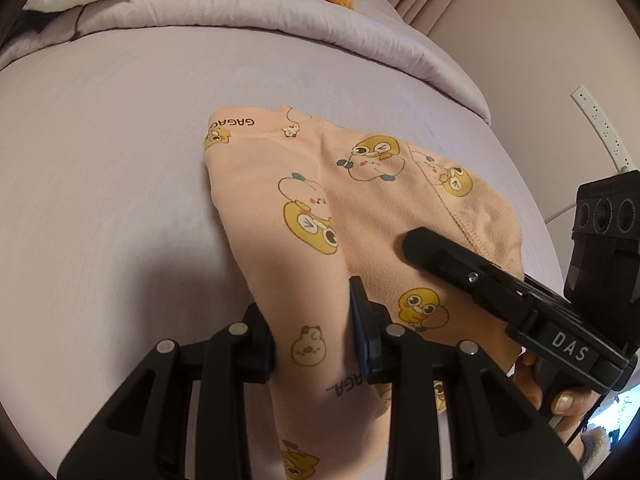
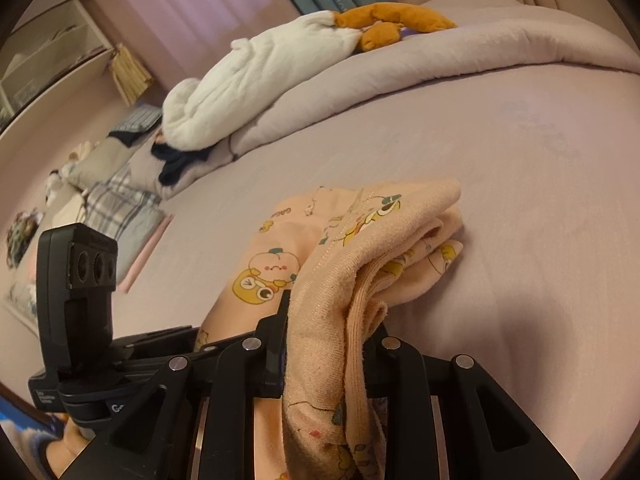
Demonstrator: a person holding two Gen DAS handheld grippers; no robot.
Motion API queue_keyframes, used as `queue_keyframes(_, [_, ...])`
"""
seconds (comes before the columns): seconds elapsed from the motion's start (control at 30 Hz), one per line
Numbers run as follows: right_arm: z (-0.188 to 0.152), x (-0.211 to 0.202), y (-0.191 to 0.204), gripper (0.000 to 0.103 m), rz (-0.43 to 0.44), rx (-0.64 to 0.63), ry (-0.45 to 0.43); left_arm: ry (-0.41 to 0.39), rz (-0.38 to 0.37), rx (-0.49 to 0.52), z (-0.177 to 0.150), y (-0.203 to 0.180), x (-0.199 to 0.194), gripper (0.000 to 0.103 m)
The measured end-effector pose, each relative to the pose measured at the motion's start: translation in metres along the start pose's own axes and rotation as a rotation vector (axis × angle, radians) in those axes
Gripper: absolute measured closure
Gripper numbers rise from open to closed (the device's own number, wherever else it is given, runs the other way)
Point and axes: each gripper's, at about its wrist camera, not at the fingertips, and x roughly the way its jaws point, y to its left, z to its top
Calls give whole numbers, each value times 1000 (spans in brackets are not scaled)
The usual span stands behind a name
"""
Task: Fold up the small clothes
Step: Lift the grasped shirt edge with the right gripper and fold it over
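Peach baby garment [image 1: 360, 216], printed with yellow ducks and pale round faces, lies partly folded on a lilac bed sheet [image 1: 100, 160], its near end lifted off the bed by two hand-held grippers. Left gripper [image 1: 312, 340], at the garment's near left corner, has its jaws drawn in most of the way, with a wide band of the cloth running between the two fingers; the pads appear to pinch it. Right gripper [image 2: 328, 344], at the garment's near right edge, is closed in the same manner on a bunched fold of several layers, which drapes over and down between its fingers. From the left wrist view, the right tool's black body reaches in across the garment from the right, with a person's thumb [image 1: 564, 402] visible beneath it.

Beyond the garment, toward the head of the bed, a rolled lilac duvet [image 1: 280, 16] runs across the mattress, with a white pillow [image 2: 248, 76] and an orange plush toy [image 2: 392, 18] resting on it.

Folding looks to be mid-step: the far part of the garment rests flat on the sheet, already doubled over at its right side, while the near part is held up, seemingly ready to be carried over. Next move would call for both grippers to travel together toward the garment's far edge, keeping the held hem taut and level, then lowering it squarely onto the lying part before letting go. Uneven layers in the right grip could slip or leave the fold crooked.
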Motion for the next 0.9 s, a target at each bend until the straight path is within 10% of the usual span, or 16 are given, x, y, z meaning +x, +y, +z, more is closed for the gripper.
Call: queue_keyframes(0.9, [-67,-21,51,77,55,-18,76,-14,-4,-90,-96,7,-58,74])
